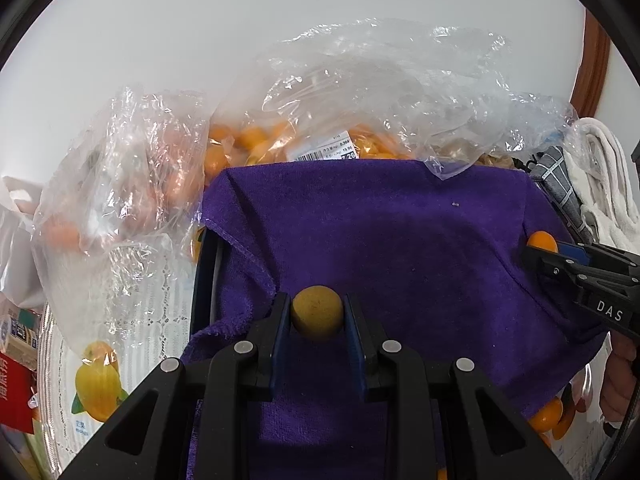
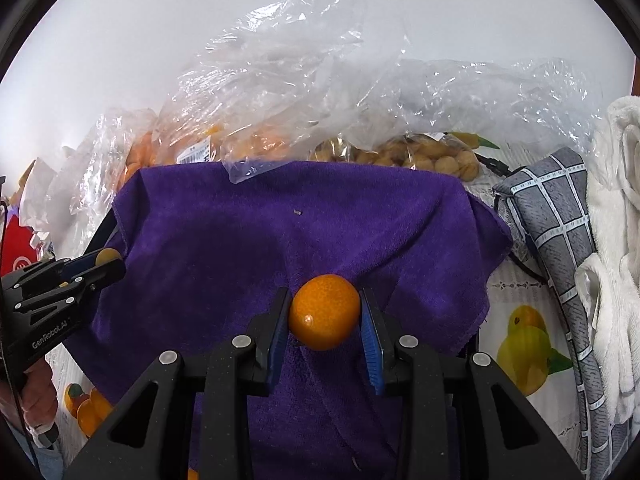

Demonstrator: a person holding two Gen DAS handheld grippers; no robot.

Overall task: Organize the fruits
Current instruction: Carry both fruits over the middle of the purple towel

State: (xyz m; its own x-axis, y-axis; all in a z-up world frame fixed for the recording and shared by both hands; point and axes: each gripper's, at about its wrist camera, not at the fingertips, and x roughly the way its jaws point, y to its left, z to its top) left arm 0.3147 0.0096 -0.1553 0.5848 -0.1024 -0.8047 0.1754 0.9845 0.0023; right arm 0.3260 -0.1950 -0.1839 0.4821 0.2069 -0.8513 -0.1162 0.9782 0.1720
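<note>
The left gripper (image 1: pixel 317 314) is pinching a small dull-yellow round fruit (image 1: pixel 317 317) between its blue pads, holding it just above a purple towel (image 1: pixel 400 232) that is draped over a dark-framed tray or bin; the right gripper (image 2: pixel 324 312) is clamped on a bright orange citrus (image 2: pixel 324 312) in the same way, over the same towel; each tool shows at the edge of the other's view, the left one coming in from the towel's left side and the right one from its right side, well apart from each other; behind the towel sit crumpled clear plastic bags (image 1: pixel 360 92), one full of small orange fruits (image 1: pixel 248 140) with a price label on it, another to the right holding pale brown round fruits (image 2: pixel 432 156); a grey checked cloth (image 2: pixel 560 208) and a white towel (image 2: pixel 616 240) lie to the right; the table has a white lace cover printed with yellow and orange fruit (image 2: pixel 524 352); a red box (image 1: pixel 14 392) stands at far left
</note>
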